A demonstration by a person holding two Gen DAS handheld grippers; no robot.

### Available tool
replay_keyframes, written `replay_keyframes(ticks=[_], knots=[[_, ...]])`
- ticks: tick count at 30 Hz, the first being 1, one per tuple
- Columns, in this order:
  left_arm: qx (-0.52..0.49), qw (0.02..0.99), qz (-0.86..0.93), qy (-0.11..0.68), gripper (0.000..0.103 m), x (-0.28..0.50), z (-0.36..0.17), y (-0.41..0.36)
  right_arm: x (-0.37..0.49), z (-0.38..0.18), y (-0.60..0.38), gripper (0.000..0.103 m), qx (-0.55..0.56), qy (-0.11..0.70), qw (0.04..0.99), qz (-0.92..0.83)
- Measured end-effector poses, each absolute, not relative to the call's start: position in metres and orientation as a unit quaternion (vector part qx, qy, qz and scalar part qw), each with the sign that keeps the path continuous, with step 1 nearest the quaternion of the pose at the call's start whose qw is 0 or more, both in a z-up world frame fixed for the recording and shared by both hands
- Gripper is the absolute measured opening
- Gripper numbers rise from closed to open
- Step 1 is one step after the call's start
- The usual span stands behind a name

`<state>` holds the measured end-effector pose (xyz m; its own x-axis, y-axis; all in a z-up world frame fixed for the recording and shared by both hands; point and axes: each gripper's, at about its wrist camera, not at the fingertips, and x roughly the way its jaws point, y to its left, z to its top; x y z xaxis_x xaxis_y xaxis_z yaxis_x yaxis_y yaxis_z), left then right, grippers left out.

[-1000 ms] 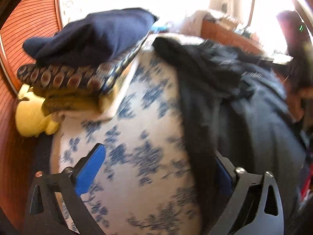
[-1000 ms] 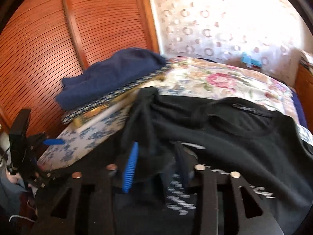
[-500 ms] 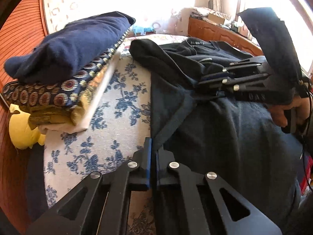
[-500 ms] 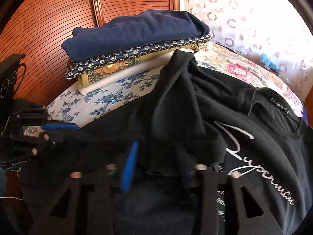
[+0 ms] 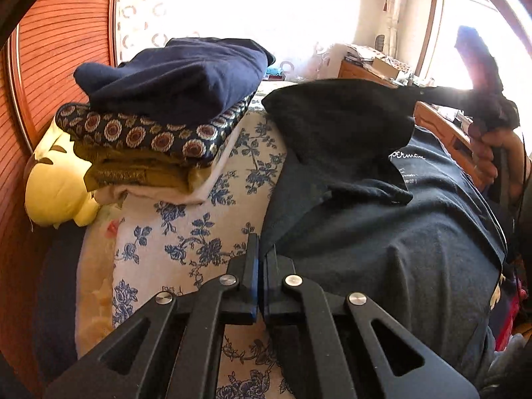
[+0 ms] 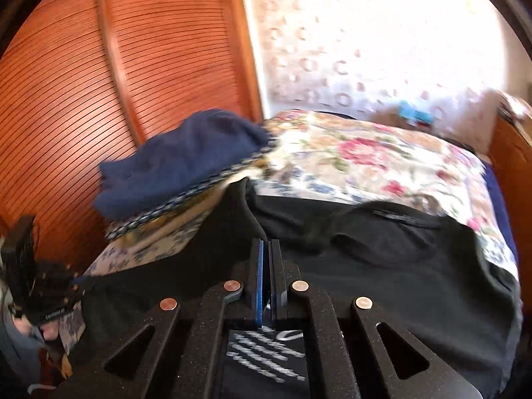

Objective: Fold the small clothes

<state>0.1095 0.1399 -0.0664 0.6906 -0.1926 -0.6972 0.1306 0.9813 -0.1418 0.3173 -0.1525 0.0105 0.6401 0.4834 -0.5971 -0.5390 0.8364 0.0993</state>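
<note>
On the left, a stack of folded clothes (image 5: 159,123) topped by a navy garment is sitting on the blue-flowered white bedspread (image 5: 186,232). The left gripper (image 5: 261,249) is clamping the near edge of the black printed T-shirt (image 5: 382,239) spread on the bed. The right gripper (image 6: 266,249) is pinching the same shirt's fabric, pulling it taut.

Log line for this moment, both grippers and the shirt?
left gripper: shut on black shirt edge | right gripper: shut on black shirt | shirt: on bed | folded pile: untouched
</note>
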Motion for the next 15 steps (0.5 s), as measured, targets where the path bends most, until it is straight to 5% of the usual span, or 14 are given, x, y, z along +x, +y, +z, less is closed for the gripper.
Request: replay_keyframes(ticks=[3,6,10,12,15], knots=[[-0.036,0.917,-0.081,0.389,0.003,0.111,-0.070,0.138,0.329,-0.007,-0.150,0.004,-0.079,0.352,0.902,0.238],[-0.037,0.917,-0.084,0.387,0.007,0.110,-0.069,0.140,0.336,-0.024,-0.147,0.023,-0.113,0.362,0.900,0.214],[-0.022,0.925,-0.081,0.372,0.035,0.102,-0.057,0.138,0.335,-0.032,-0.156,0.045,-0.116,0.361,0.901,0.212],[-0.022,0.928,-0.089,0.362,0.049,0.101,-0.049,0.134,0.333,-0.034,-0.169,0.047,-0.108,0.359,0.901,0.218],[-0.025,0.933,-0.105,0.345,0.084,0.102,-0.040,0.125,0.323,-0.026,-0.191,0.053,-0.103,0.355,0.904,0.215]])
